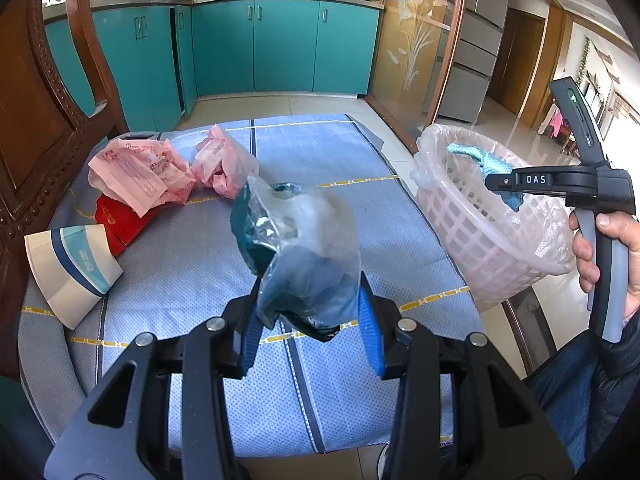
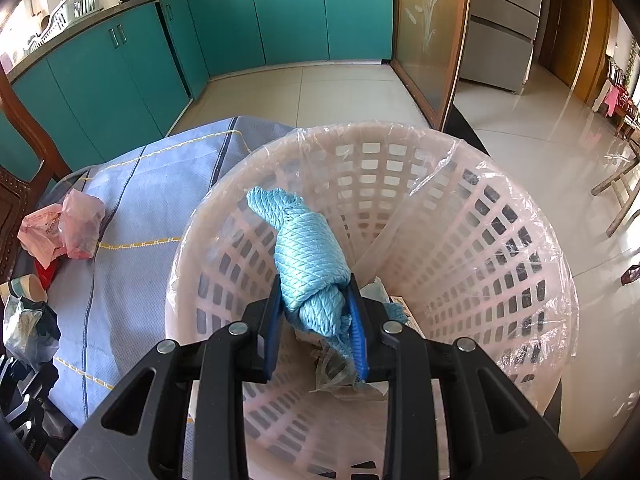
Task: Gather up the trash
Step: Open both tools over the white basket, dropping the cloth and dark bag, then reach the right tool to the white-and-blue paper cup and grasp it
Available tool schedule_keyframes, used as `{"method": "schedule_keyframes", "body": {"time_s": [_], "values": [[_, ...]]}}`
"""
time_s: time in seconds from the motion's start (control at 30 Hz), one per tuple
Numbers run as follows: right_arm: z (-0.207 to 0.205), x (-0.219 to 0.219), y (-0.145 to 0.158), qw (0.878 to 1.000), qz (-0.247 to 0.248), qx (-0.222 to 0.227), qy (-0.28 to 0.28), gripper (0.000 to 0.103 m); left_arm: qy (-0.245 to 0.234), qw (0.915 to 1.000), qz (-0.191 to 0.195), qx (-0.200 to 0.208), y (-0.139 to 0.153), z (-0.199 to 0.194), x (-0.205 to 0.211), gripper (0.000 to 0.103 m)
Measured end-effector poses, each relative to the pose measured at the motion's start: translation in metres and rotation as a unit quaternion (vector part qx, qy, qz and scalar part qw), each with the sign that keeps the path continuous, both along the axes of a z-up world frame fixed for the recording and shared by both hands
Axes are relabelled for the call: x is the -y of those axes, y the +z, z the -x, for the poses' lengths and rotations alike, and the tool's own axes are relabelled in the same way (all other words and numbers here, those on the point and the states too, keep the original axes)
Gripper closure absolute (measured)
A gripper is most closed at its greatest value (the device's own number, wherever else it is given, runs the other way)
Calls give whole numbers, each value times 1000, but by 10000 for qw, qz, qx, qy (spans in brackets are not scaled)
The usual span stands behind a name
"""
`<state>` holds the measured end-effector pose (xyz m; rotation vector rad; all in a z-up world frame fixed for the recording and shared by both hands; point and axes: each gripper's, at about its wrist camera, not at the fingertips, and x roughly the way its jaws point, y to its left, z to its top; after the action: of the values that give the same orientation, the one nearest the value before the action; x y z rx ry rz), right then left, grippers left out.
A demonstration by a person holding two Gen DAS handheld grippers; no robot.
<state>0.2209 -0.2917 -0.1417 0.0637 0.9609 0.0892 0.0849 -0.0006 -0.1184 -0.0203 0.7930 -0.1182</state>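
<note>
Blue pads: ribbed, on black arms; two tools, one per hand.
Left tool point(image 1: 308, 320): clamped on one crumpled clear plastic bag point(image 1: 304, 248), glossy, with dark teal stuff inside, held above the cloth.
Right tool point(image 2: 316, 312): clamped on one bundle of light blue rope point(image 2: 310, 256), braided and wound into a thick knot, held inside the basket mouth.
Basket point(image 2: 460, 208): one, pale pink plastic lattice, round, lined with thin clear film; it surrounds the right tool, to the right of the left tool, at the bench edge.
Cloth point(image 1: 192, 264): pale blue weave with dark stripes and yellow stitched lines, covering the bench under the left tool.
Paper cup point(image 1: 72, 268): one, white with blue bands, lying on its side, left of the left tool.
Red packet point(image 1: 120, 220): one, flat, beyond the cup.
Pink bags point(image 1: 140, 172): two, thin crinkled plastic, farther left and beyond the left tool.
Hand point(image 1: 600, 248): grips the right tool's handle.
</note>
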Motion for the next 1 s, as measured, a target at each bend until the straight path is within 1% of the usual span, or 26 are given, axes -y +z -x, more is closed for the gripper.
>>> {"method": "schedule_keyframes", "body": {"time_s": [0.1, 0.17, 0.27, 0.3, 0.33, 0.37, 0.4, 0.43, 0.47, 0.53, 0.57, 0.63, 0.7, 0.73, 0.77, 0.83, 0.9, 0.93, 0.97, 1.0], "values": [[0, 0, -1, 10000, 34, -21, 0, 74, -65, 10000, 48, 5, 2, -3, 2, 60], [0, 0, -5, 9999, 80, -70, -11, 74, -128, 9998, 179, 36, 9, -9, 4, 60], [-2, 0, -12, 9993, 298, -213, -78, 74, -321, 9989, 220, 243, 26, -20, 16, 60], [-2, 1, -14, 9990, 346, -259, -93, 73, -433, 9983, 235, 298, 30, -25, 23, 60], [-1, 3, -15, 9990, 322, -273, -117, 69, -531, 9977, 276, 319, 33, -28, 28, 60], [-1, 8, -14, 9992, 223, -276, -185, 63, -695, 9963, 383, 315, 37, -35, 37, 60], [-1, 13, -13, 9993, 138, -241, -250, 59, -820, 9950, 505, 282, 39, -41, 45, 60], [1, 21, -8, 9992, -14, -155, -379, 53, -910, 9937, 600, 253, 40, -45, 51, 60], [2, 27, -4, 9987, -144, -73, -479, 50, -1078, 9913, 715, 225, 41, -52, 63, 60], [7, 48, 7, 9951, -559, 185, -789, 48, -1338, 9875, 791, 246, 41, -59, 82, 60], [10, 61, 13, 9909, -760, 365, -1052, 45, -1531, 9842, 853, 247, 41, -64, 96, 60], [15, 79, 20, 9838, -981, 576, -1388, 45, -1813, 9782, 995, 159, 37, -72, 115, 60], [20, 95, 25, 9760, -1217, 751, -1644, 44, -2051, 9729, 1069, 56, 33, -78, 133, 48], [22, 101, 26, 9730, -1292, 814, -1728, 44, -2066, 9729, 1038, 77, 31, -78, 139, 34], [23, 105, 27, 9709, -1348, 867, -1782, 43, -2038, 9738, 1003, 118, 30, -77, 141, 29], [25, 109, 28, 9686, -1432, 933, -1808, 43, -1911, 9774, 879, 217, 29, -72, 138, 27], [23, 107, 28, 9696, -1455, 959, -1715, 43, -1541, 9856, 614, 330, 27, -68, 121, 27], [22, 103, 29, 9711, -1446, 990, -1619, 43, -1226, 9909, 420, 366, 25, -67, 107, 27], [20, 96, 30, 9725, -1425, 1018, -1533, 43, -973, 9941, 283, 378, 24, -66, 95, 27], [19, 86, 32, 9753, -1371, 1082, -1351, 43, -561, 9976, 105, 391, 21, -63, 74, 27]]}}
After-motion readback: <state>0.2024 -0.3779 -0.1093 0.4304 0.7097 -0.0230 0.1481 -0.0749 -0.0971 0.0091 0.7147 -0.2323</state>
